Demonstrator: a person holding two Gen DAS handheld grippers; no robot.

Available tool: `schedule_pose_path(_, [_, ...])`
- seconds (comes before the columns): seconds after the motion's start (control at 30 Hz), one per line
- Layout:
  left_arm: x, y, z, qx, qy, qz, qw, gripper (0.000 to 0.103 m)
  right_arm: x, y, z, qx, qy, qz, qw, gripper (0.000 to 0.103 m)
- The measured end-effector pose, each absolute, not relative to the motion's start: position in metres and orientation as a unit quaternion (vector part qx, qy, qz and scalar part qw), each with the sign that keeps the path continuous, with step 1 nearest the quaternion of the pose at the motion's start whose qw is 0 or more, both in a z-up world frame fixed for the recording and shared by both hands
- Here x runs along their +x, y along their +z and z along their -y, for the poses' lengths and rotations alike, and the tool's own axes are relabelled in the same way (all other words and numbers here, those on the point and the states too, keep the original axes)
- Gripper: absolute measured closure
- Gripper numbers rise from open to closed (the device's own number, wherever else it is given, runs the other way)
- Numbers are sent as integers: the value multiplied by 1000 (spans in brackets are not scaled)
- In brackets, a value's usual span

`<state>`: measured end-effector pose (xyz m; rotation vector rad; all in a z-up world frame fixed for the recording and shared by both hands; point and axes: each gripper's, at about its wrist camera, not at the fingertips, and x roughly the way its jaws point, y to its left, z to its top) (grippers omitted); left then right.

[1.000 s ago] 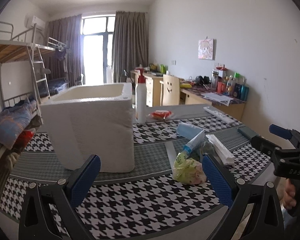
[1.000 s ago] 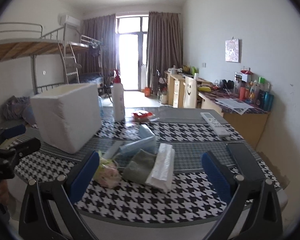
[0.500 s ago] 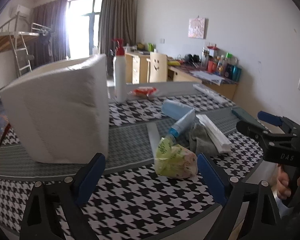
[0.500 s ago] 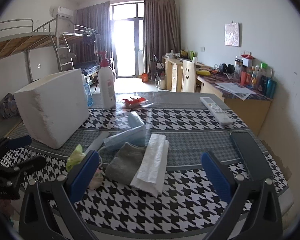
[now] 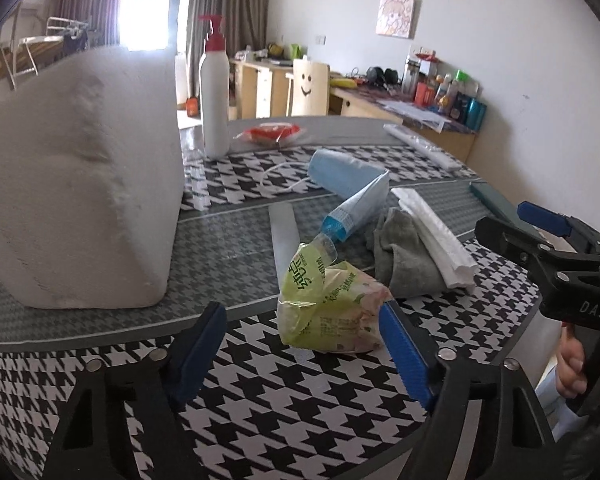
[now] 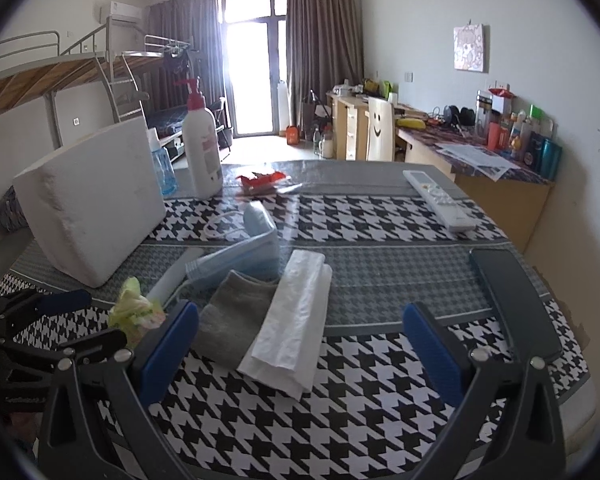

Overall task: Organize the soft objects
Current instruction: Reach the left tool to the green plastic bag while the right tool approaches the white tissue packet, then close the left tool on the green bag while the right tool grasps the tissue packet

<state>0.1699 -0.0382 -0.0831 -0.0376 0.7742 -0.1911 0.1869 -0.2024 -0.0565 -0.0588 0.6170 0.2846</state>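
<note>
The big white foam box (image 5: 80,184) sat on the checked tabletop (image 5: 260,408). The left gripper (image 5: 300,356) was nearest the small green packet (image 5: 328,308) — its jaws were closing around it, not pressing yet. The right gripper (image 6: 300,356) was wide apart.

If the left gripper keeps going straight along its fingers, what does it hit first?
Most likely the crumpled green packet. It lies just ahead of the left gripper, whose jaws are closing, with its right pad close beside the packet; contact is unclear. Beyond it lies the grey cloth.
</note>
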Motion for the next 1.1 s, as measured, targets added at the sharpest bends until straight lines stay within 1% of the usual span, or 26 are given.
schedule_pose_path(0.07, [174,-86,40,-18,-93,-383,919,28,189,-58,202,-29,141,-305,941,0])
schedule_pose_path(0.17, [180,-92,45,-16,-94,-398,912,36,193,-61,201,-32,146,-310,939,0])
schedule_pose_path(0.33, [186,-98,46,-29,-97,-408,907,39,198,-66,199,-37,152,-319,935,1])
schedule_pose_path(0.4, [189,-99,47,-29,-99,-411,906,45,201,-68,200,-36,152,-322,934,1])
schedule_pose_path(0.43, [190,-99,48,-28,-101,-412,905,47,201,-69,201,-35,153,-323,933,1])
schedule_pose_path(0.47, [190,-99,49,-26,-102,-413,905,51,202,-70,201,-35,152,-324,933,1])
schedule_pose_path(0.63, [191,-99,50,-27,-103,-411,905,59,207,-74,204,-29,153,-331,931,1])
schedule_pose_path(0.67, [191,-99,49,-30,-103,-410,906,61,208,-74,204,-30,153,-331,930,1])
schedule_pose_path(0.73, [191,-99,47,-28,-97,-409,907,78,209,-76,203,-30,152,-335,929,1])
schedule_pose_path(0.83, [191,-99,45,-30,-99,-408,907,79,211,-77,203,-31,154,-339,928,1])
schedule_pose_path(0.97, [187,-96,43,-29,-104,-400,910,81,214,-77,201,-34,152,-344,926,5])
schedule_pose_path(1.1, [181,-92,39,-32,-109,-391,913,83,216,-77,200,-32,151,-352,923,12])
